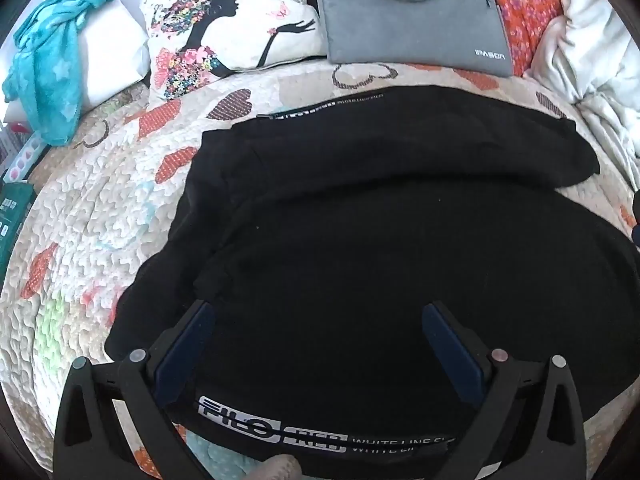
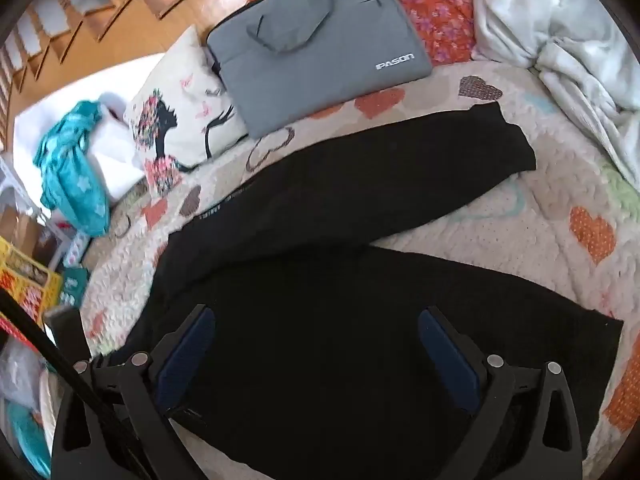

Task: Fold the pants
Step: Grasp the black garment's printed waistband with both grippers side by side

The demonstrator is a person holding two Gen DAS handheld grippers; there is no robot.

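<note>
**Two open grippers over black pants on a heart-print quilt**

Two legs of black pants [image 2: 360, 280] spread flat across a heart-print quilt [image 2: 560, 216], splayed in a V, one leg angled toward the far side, the other lying nearer. Printed waistband [image 1: 320, 436] at the near edge, lettered in white. Left gripper [image 1: 320, 320] poised above the waist end, fingers wide apart, nothing between them. Right gripper [image 2: 316, 320] above the nearer leg, fingers likewise spread and holding nothing. Beyond the pants: a grey laptop bag [image 2: 316, 68] lying flat, just past the far leg but not touching it. Beside the bag, a white cushion [image 1: 224, 24] printed with a woman's silhouette in flowers. Past the cushion, a teal star-print cloth [image 1: 52, 64] draped over a white block. On the other side of the bag, an orange floral fabric [image 2: 432, 4] and a rumpled white blanket [image 2: 560, 40], near the far leg's cuff. No object lying on the pants.
</note>
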